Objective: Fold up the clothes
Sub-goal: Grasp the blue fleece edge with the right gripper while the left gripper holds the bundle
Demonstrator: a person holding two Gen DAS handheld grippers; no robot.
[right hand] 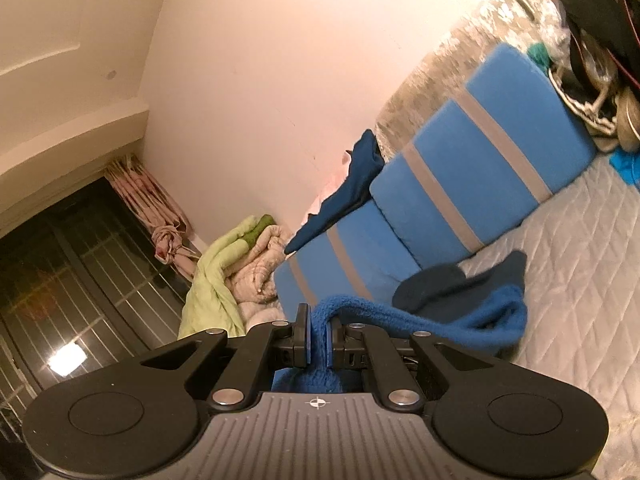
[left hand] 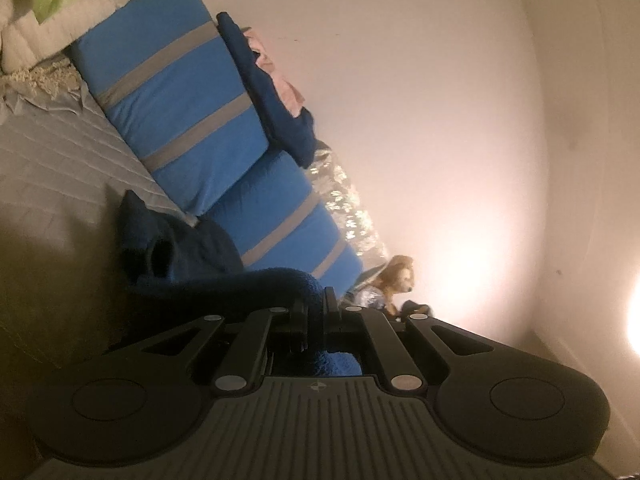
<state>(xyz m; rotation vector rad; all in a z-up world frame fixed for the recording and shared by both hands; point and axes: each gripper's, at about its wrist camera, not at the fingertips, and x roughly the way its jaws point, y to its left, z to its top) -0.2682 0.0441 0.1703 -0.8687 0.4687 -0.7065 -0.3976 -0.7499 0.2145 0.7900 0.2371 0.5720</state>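
Drooping between both tongs, the fuzzy blue garment (right hand: 460, 316) sags.

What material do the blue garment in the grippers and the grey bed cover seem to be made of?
Blue garment: probably fleece or terry, matte; its surface looks fuzzy and thick where the right gripper pinches it. Grey bed cover: likely quilted woven fabric with a slight sheen; stitched diamond lines show.

Fuzzy blue knit garment (right hand: 420, 316), matt black plastic claw (right hand: 319, 334) w/ quilted cloth bedcover (right hand: 580, 264).
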